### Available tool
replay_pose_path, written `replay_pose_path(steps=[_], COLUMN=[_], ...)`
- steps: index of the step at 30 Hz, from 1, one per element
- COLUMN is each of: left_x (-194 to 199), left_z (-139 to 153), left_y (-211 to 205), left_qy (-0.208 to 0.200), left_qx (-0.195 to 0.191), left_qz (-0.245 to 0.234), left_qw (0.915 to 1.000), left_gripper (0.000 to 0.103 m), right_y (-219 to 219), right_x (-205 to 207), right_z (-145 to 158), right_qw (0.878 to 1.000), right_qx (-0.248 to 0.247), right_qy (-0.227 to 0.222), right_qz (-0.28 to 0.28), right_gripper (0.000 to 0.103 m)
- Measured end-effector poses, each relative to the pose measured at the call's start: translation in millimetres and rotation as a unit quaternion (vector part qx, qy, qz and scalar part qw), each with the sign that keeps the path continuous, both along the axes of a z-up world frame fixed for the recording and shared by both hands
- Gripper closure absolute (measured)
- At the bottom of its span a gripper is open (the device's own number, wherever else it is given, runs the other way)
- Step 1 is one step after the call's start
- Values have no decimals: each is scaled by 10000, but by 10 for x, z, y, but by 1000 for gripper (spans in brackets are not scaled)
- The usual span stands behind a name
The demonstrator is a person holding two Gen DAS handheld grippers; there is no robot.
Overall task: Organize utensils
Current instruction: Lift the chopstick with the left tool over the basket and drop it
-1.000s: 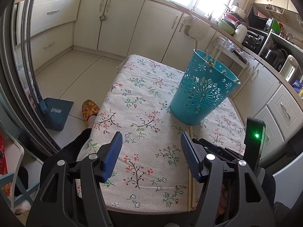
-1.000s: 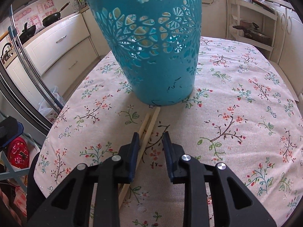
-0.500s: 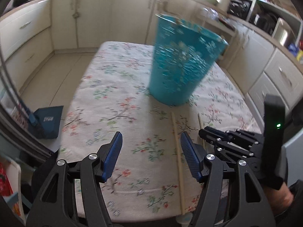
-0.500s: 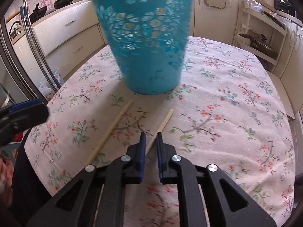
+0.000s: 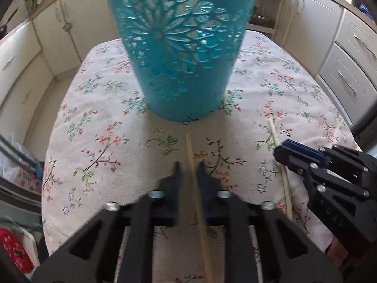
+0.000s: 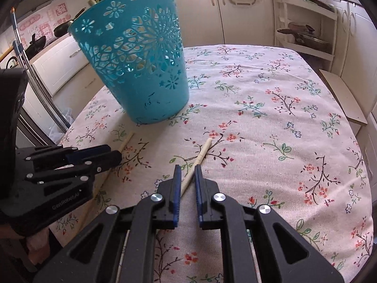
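left hand-held gripper [image 5: 188, 165] now closed on chopstick [image 5: 192, 155]

The table [image 6: 271, 122] is covered by a cream floral tablecloth [image 6: 294, 155]. A teal perforated basket [image 6: 141, 70] stands upright at 11 o'clock in the right wrist view. Two pale chopsticks lie before it: one [image 6: 202, 153] at center, one [image 6: 126, 141] at 9 o'clock.

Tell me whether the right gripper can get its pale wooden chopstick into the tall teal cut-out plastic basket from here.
Probably yes: the right gripper is shut on its pale wooden chopstick, and bare cloth lies between it and the teal basket, whose top is open. It must lift first.
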State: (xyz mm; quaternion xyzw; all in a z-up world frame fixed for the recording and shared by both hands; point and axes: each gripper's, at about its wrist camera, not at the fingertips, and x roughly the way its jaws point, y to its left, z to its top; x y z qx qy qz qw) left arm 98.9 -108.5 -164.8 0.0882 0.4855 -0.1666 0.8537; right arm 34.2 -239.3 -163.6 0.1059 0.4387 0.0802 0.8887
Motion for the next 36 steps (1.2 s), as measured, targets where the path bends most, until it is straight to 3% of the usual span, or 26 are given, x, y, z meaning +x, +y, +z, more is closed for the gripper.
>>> replay_pose_path(steps=[4, 6, 10, 14, 19, 24, 27, 36], left_x=[-44, -172, -418, -308, 125, 663, 947, 1317], left_z=[102, 297, 927, 1803, 2417, 2523, 2451, 2016], left_y=[50, 119, 277, 502, 487, 330, 247, 27], left_qy=[204, 322, 180, -420, -1490, -2229, -2433, -2575], left_qx=[-267, -645, -1279, -2189, -2669, -2827, -2816, -2541], left_qz=[-272, -609, -1313, -1331, -770, -104, 208, 566], left_qw=[9991, 9955, 9829, 9657, 9490, 9329, 9280, 9305], left_gripper=[99, 99, 99, 99, 99, 99, 99, 99], right_y=[5, 5, -12, 6, 4, -30, -55, -89], right_x=[47, 55, 56, 32, 18, 7, 13, 13], right_z=[15, 16, 7, -1, -13, -29, -36, -43], right_qw=[10000, 9999, 9998, 9998, 9997, 9993, 9990, 9984], right_qx=[-25, -14, 88, 136, 186, 327, 415, 536], right_qy=[73, 112, 101, 30, -15, -39, -43, -57], right_qz=[57, 113, 115, 151, 185, 155, 144, 164], right_gripper=[91, 91, 90, 85, 81, 81, 81, 79])
